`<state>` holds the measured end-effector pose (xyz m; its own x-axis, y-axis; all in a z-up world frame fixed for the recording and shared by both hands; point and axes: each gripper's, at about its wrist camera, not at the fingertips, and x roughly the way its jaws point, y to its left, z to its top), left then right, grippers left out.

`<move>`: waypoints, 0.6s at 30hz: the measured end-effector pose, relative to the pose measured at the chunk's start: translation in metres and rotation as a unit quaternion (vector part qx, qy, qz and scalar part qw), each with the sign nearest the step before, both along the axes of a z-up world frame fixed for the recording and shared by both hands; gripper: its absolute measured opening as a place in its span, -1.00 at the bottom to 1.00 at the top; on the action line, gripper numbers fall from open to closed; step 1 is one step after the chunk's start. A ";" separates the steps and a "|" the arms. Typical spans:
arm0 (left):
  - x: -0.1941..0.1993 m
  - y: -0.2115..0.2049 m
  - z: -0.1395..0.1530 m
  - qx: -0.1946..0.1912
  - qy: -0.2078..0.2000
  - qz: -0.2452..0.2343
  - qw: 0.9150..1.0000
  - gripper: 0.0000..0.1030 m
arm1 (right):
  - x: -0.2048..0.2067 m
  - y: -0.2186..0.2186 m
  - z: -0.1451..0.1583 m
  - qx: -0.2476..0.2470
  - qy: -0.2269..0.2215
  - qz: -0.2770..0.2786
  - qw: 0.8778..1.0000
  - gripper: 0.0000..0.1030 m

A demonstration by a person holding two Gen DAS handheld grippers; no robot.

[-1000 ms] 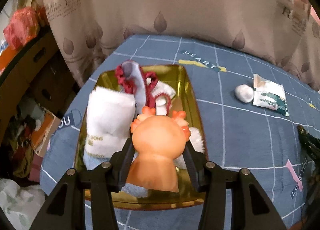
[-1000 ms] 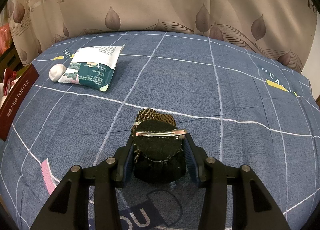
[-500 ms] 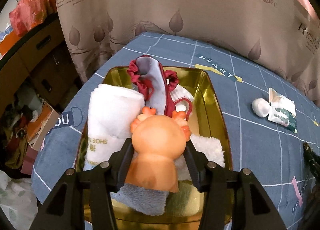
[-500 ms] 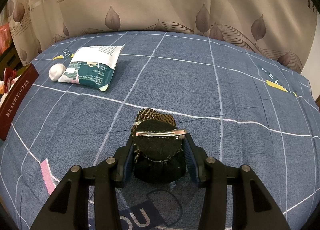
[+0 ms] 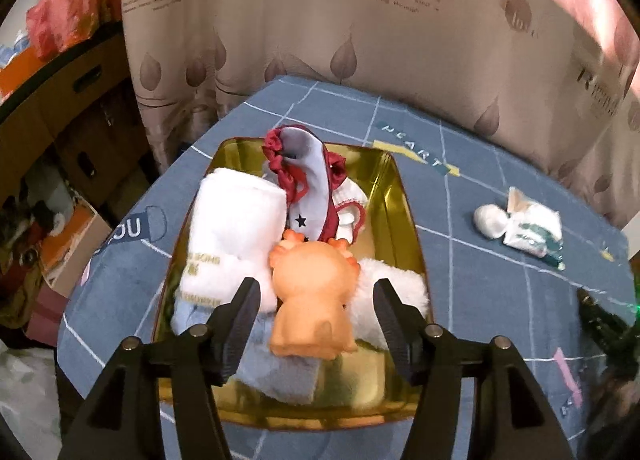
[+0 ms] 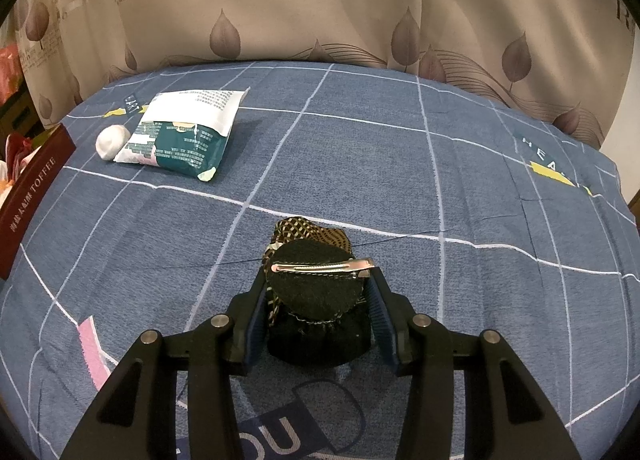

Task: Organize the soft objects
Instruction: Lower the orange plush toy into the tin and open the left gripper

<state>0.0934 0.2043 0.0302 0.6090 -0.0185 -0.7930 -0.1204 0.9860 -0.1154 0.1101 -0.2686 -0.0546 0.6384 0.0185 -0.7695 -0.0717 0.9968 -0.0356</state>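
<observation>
My left gripper (image 5: 314, 306) is opening off the orange toy (image 5: 314, 302) in the tin (image 5: 404, 195); my right gripper (image 6: 316, 302) squeezes the dark hair clip (image 6: 318, 292).

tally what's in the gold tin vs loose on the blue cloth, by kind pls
In the gold tin:
orange squishy toy: 1
rolled white towel: 1
red-trimmed sock: 1
white fluffy cloth: 1
blue fluffy cloth: 1
On the blue cloth:
white ball: 1
green-white packet: 1
dark hair clip bow: 1, in the right gripper
Total: 8
</observation>
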 end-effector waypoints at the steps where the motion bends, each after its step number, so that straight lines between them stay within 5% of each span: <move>1: -0.006 0.001 0.003 -0.001 -0.007 0.007 1.000 0.17 | 0.000 0.000 0.000 -0.001 0.000 0.000 1.000 -0.15; 10: -0.068 0.017 0.007 0.022 -0.034 0.102 0.994 0.17 | 0.000 0.001 0.000 0.002 0.000 0.000 1.000 -0.14; 18: -0.111 0.027 0.009 0.048 -0.045 0.130 0.989 0.17 | 0.000 0.002 0.000 0.007 0.001 0.003 1.000 -0.02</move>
